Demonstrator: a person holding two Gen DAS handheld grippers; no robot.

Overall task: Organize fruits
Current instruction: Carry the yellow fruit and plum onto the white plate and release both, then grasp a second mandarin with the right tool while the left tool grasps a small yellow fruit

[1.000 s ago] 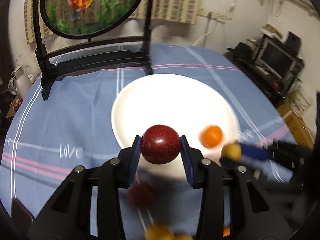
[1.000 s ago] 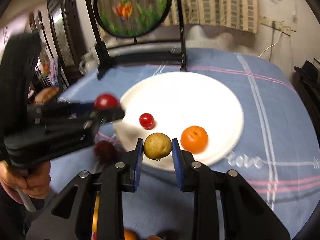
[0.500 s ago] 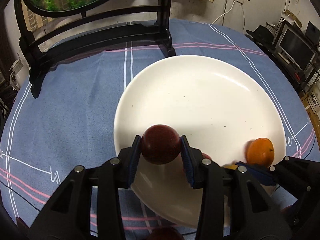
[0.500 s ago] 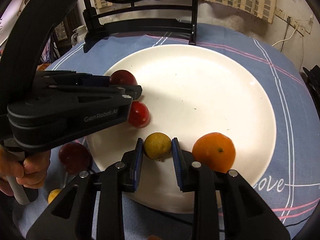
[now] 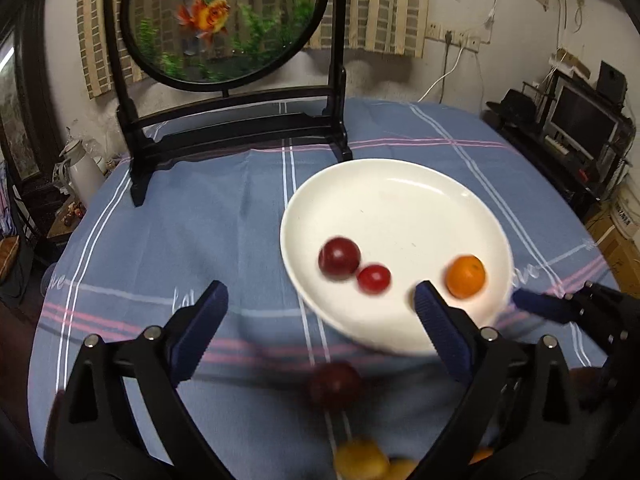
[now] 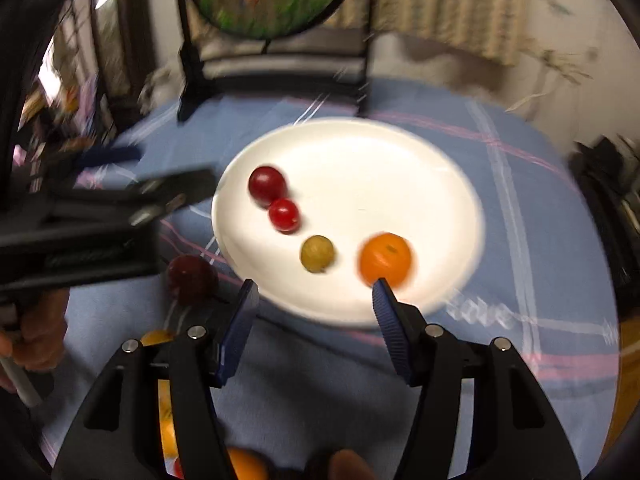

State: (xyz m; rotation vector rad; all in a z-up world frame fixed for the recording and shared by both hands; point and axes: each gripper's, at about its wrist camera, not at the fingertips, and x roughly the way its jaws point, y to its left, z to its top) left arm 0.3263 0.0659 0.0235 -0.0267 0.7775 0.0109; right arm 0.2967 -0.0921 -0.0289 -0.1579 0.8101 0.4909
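Observation:
A white plate (image 5: 400,208) on the blue cloth holds a dark red plum (image 5: 339,258), a small red tomato (image 5: 374,279) and an orange (image 5: 465,276). My left gripper (image 5: 320,294) hangs before the plate's near rim, its jaws opening wide with nothing between them. In the right wrist view the plate (image 6: 360,160) also shows a yellow-green fruit (image 6: 317,254) beside the orange (image 6: 385,260). My right gripper (image 6: 315,291) sits just short of that fruit, jaws opening, pads clear of it. Another dark plum (image 6: 192,280) lies on the cloth left of the plate.
A round goldfish screen on a black stand (image 5: 240,132) stands at the table's back. More yellow fruit (image 5: 360,460) and orange fruit (image 6: 244,464) lie near the front edge. A white kettle (image 5: 82,168) is off to the left, a desk with a monitor (image 5: 580,120) to the right.
Both grippers let go of their fruit: the dark plum and the yellow-green fruit now rest on the plate. Both have drawn back from the plate with their jaws spread.

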